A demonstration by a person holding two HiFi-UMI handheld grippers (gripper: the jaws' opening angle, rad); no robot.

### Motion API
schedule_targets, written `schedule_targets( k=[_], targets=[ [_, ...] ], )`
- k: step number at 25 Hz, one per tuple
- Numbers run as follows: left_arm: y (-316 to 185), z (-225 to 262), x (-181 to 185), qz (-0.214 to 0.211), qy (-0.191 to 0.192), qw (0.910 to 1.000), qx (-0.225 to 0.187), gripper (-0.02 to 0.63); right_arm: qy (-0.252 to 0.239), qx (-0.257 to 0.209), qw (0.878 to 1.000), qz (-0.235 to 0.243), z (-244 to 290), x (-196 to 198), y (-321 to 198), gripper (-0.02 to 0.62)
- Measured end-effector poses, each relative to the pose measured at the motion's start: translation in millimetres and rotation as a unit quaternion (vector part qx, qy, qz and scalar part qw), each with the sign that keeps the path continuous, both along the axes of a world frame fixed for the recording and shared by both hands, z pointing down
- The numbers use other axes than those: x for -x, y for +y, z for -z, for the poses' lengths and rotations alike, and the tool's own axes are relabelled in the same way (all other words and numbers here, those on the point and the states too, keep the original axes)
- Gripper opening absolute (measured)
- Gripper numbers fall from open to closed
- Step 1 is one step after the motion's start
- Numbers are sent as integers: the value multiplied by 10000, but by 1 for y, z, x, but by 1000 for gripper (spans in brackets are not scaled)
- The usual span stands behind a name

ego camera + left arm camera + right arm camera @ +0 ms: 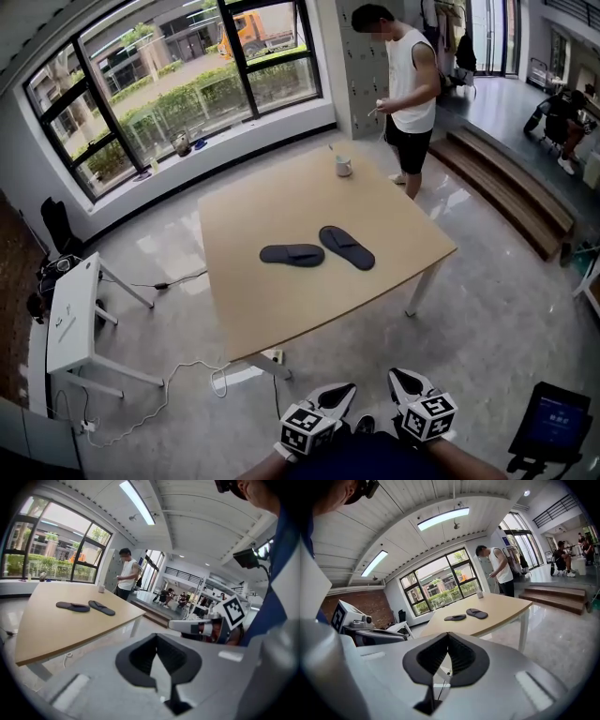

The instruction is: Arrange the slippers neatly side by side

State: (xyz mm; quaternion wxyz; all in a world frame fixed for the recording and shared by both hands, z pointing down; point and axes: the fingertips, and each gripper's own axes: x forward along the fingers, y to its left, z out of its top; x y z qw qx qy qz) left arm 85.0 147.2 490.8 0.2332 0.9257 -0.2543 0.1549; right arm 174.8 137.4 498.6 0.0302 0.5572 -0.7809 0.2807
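Slippers: two dark slippers, one lying crosswise and the other slanted away from it, formed a shallow V and were not parallel. Their near ends were close together; whether they touched could not be told.
Location: both lay soles down near the middle of the wooden table, well in from every edge.
Other item on table: a small white cup stood near the far edge, well apart from the pair.
Left gripper: the left gripper was low in the head view, short of the table's near edge. Its own view showed the jaws pressed together with nothing between them.
Right gripper: the right gripper, just beside the left one, was likewise off the table. Its jaws were closed and empty.
Surroundings: a bystander stood beyond the far corner, a small white desk stood on the left, and a cable trailed over the floor.
Step in hand: this looked like the approach, since neither slipper had been touched or lined up.
Next move: both grippers probably needed to reach over the table and spread their jaws. One slipper could then be pinched at its edge and turned until it lay parallel to and alongside its mate.
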Motion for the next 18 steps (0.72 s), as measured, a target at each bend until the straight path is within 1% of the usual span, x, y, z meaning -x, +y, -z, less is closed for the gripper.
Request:
schedule_targets(
  k=[4, 7, 15, 16, 18],
  targets=[
    [-24, 5, -3, 372, 112, 9992, 74, 5, -36, 50, 9997, 227, -5, -4, -23, 11],
    [-45, -7, -3, 524, 65, 9986, 97, 5, -8, 14, 9996, 286, -7, -9, -42, 11],
    [-104, -13, -29, 407, 181, 9990, 69, 5, 112, 41, 9999, -41, -12, -45, -91, 11],
    [-112, -13, -33, 337, 162, 9993, 37, 5, 122, 59, 9999, -82, -12, -49, -99, 11],
    [-127, -12, -40, 64, 17, 9998, -161, 5, 116, 114, 9998, -139, -14, -54, -116, 11]
  ],
)
